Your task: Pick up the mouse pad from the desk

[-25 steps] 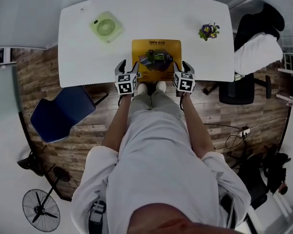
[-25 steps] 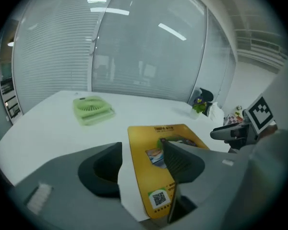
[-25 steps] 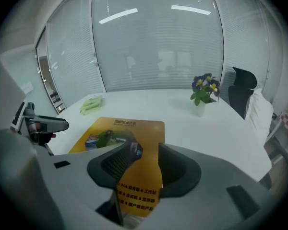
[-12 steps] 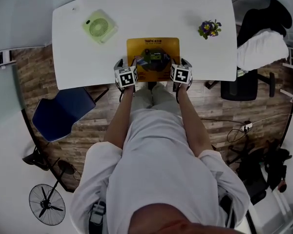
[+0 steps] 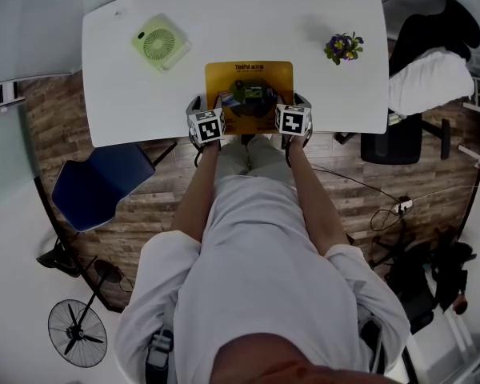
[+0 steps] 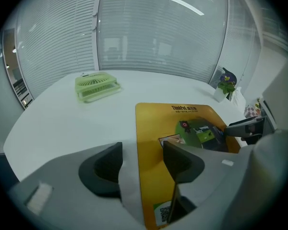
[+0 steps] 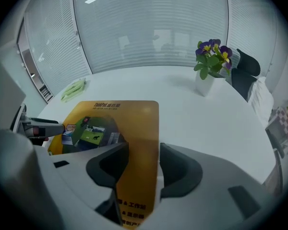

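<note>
The mouse pad (image 5: 249,82) is yellow with a dark printed picture and lies flat near the white desk's front edge. My left gripper (image 5: 206,125) sits low at the pad's near left corner. In the left gripper view (image 6: 141,157) its jaws are closing, with the pad's left edge (image 6: 151,143) between them and neither pad pressing on it. My right gripper (image 5: 294,120) is at the near right corner. It stands open (image 7: 144,166) astride the pad's right edge (image 7: 139,143), untouched by the fingers (image 7: 180,169).
A green desk fan (image 5: 158,44) stands at the back left of the desk (image 5: 128,102) and a small flower pot (image 5: 342,48) at the back right. A blue chair (image 5: 96,186) is left of me. A black chair with white cloth (image 5: 428,86) is to the right.
Both grippers have come down and forward from the desk's front edge onto the pad's near corners. Each now straddles one side edge of the pad.
</note>
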Tool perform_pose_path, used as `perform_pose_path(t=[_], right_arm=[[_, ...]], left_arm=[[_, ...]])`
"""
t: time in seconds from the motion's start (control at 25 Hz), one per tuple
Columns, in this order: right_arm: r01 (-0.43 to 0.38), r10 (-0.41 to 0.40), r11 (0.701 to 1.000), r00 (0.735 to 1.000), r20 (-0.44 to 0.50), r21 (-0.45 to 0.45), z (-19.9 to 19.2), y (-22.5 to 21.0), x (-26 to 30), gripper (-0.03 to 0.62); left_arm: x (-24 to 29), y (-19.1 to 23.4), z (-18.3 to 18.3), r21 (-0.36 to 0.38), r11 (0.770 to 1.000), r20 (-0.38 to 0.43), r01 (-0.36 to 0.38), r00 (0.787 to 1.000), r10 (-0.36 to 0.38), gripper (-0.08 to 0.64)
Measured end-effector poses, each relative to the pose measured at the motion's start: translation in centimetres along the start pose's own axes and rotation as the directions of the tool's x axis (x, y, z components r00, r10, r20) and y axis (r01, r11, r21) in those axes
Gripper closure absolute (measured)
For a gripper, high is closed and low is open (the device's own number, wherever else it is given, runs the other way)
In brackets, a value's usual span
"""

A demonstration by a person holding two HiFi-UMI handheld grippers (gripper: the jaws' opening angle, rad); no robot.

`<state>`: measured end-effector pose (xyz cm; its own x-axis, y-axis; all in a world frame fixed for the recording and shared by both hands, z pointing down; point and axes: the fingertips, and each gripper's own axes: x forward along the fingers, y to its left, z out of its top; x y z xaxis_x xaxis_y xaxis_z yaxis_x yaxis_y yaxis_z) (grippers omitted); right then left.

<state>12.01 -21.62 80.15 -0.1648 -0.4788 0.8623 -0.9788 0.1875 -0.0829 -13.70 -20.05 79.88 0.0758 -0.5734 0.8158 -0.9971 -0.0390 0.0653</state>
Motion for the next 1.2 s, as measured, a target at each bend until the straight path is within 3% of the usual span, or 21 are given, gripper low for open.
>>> perform_pose_path(t=[0.12, 0.24, 0.64, 0.88, 1.2], right_arm=[[-0.001, 0.001, 1.000, 1.000, 0.005, 0.024, -0.1, 0.2, 0.0, 0.399], [-0.009, 0.008, 0.999, 1.000, 0.009, 0.041, -0.1, 0.1, 0.0, 0.402], [-0.028, 0.028, 0.997, 1.000, 0.000, 0.066, -0.2, -0.2, 0.0, 0.431], [-0.066, 0.065, 0.994, 0.998, 0.008, 0.083, -0.1, 0.2, -0.2, 0.516], [-0.112, 0.111, 0.993, 0.993, 0.028, 0.029, 0.1, 0.8, -0.7, 0.540]], left_arm=[[0.0, -0.4, -0.1, 0.013, 1.000, 0.003, -0.008, 1.000, 0.008, 0.314], [0.3, -1.2, 0.0, 0.022, 1.000, -0.001, -0.004, 1.000, 0.004, 0.396], [0.0, -1.3, 0.0, -0.004, 1.000, -0.003, 0.030, 1.000, -0.030, 0.430], [-0.2, -2.1, 0.1, 0.004, 0.996, -0.006, 0.084, 0.996, -0.084, 0.494], [-0.5, -2.3, 0.3, -0.034, 0.989, 0.003, 0.142, 0.990, -0.142, 0.522]])
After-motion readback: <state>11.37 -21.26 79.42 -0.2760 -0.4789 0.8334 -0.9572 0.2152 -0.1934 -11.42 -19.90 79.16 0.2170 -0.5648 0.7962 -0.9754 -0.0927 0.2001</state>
